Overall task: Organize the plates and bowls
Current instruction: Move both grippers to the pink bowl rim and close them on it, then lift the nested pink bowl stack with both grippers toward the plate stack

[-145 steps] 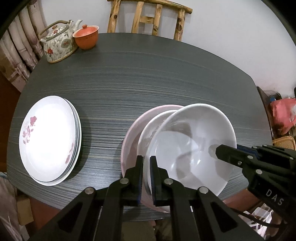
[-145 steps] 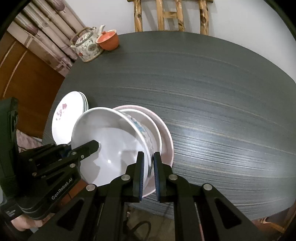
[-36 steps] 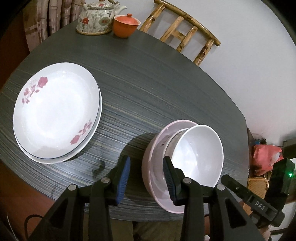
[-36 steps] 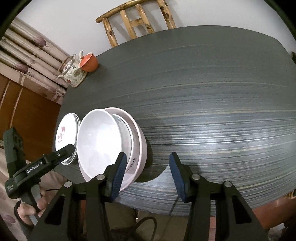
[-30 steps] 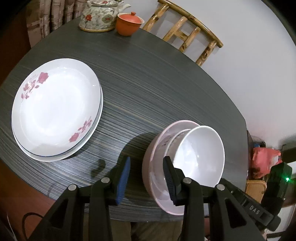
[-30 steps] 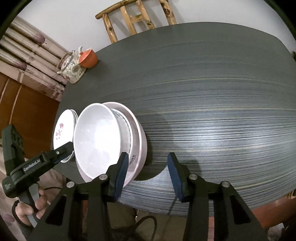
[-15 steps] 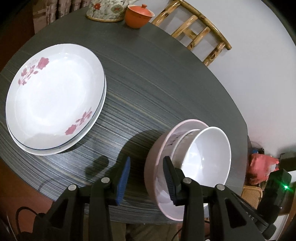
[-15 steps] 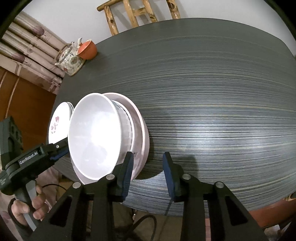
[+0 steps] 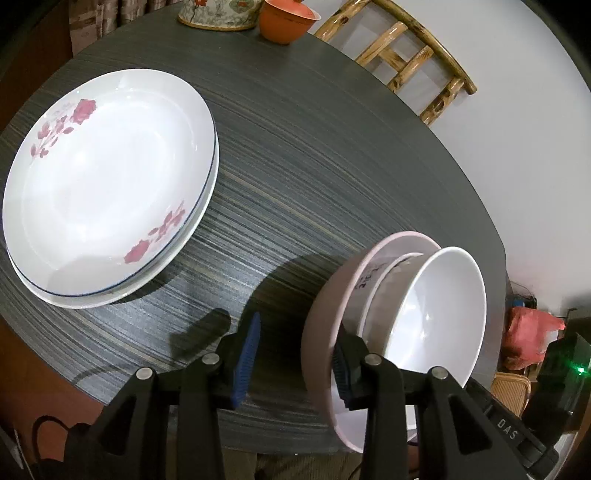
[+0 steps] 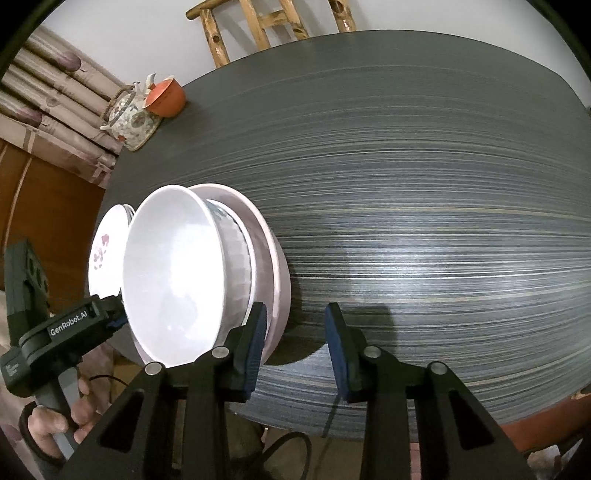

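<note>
A stack of nested bowls sits near the table's front edge: a plain white bowl [image 9: 439, 314] on top, a patterned bowl [image 9: 376, 280] under it, a pink bowl [image 9: 325, 325] at the bottom. The stack also shows in the right wrist view [image 10: 173, 273]. My left gripper [image 9: 295, 354] is open and empty, its right finger against the pink bowl's near side. My right gripper [image 10: 295, 343] is open and empty, its left finger beside the pink bowl's rim [image 10: 277, 266]. Two stacked white plates with red flowers [image 9: 107, 177] lie to the left.
A flowered teapot [image 10: 129, 118] and an orange lidded cup [image 9: 288, 18] stand at the far edge of the dark striped table [image 10: 424, 184]. A wooden chair [image 9: 413, 51] stands behind it. A red bag [image 9: 528, 339] lies on the floor at the right.
Both grippers, shut on the bowl stack 4.8 s ago, have let go and opened. In the last second both came closer and lower beside the stack.
</note>
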`<state>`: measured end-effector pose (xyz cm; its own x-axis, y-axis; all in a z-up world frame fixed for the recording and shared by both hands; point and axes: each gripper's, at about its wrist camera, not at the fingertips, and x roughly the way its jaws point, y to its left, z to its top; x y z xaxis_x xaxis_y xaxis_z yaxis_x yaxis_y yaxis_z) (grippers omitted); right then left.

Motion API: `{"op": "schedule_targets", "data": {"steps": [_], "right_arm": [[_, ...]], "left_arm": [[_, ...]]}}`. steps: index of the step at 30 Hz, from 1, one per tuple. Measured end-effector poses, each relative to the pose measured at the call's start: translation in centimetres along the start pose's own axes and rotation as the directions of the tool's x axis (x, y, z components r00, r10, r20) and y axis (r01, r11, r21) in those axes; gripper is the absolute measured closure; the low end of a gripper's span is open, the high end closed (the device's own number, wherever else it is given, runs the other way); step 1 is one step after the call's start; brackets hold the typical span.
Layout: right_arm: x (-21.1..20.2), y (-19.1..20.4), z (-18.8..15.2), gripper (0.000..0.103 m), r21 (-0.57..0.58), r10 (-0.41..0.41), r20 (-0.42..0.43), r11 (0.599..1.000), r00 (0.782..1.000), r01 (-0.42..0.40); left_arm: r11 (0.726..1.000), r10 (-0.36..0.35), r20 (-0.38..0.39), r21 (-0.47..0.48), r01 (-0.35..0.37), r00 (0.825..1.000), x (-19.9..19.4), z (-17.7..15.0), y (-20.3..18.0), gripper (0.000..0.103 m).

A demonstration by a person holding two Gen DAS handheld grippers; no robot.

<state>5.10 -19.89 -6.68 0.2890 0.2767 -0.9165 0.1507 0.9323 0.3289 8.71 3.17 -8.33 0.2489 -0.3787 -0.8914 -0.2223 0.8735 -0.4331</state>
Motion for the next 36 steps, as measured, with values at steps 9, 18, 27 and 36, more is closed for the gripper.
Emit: {"op": "schedule_targets", "data": {"steps": [9, 18, 27, 36], "right_arm": [[0.5, -0.1, 0.7, 0.073, 0.004, -0.018, 0.009, 1.0, 1.0, 0.018], [0.7, 1.0, 0.7, 0.089, -0.028, -0.042, 0.016, 0.999, 0.999, 0.042], [0.7, 1.7, 0.5, 0.092, -0.051, -0.053, 0.035, 0.997, 0.998, 0.055], [0.7, 2.2, 0.4, 0.092, -0.067, -0.085, 0.061, 0.994, 0.994, 0.089]], "left_arm": [[0.999, 0.0, 0.02, 0.037, -0.001, 1.0, 0.1, 0.1, -0.8, 0.08], [0.995, 0.03, 0.045, 0.093, -0.034, 0.999, -0.1, -0.2, -1.9, 0.095], [0.984, 0.084, 0.08, 0.15, -0.095, 0.993, -0.1, -0.8, -2.6, 0.098], [0.982, 0.096, 0.091, 0.154, -0.109, 0.991, -0.1, -1.3, -2.5, 0.098]]}}
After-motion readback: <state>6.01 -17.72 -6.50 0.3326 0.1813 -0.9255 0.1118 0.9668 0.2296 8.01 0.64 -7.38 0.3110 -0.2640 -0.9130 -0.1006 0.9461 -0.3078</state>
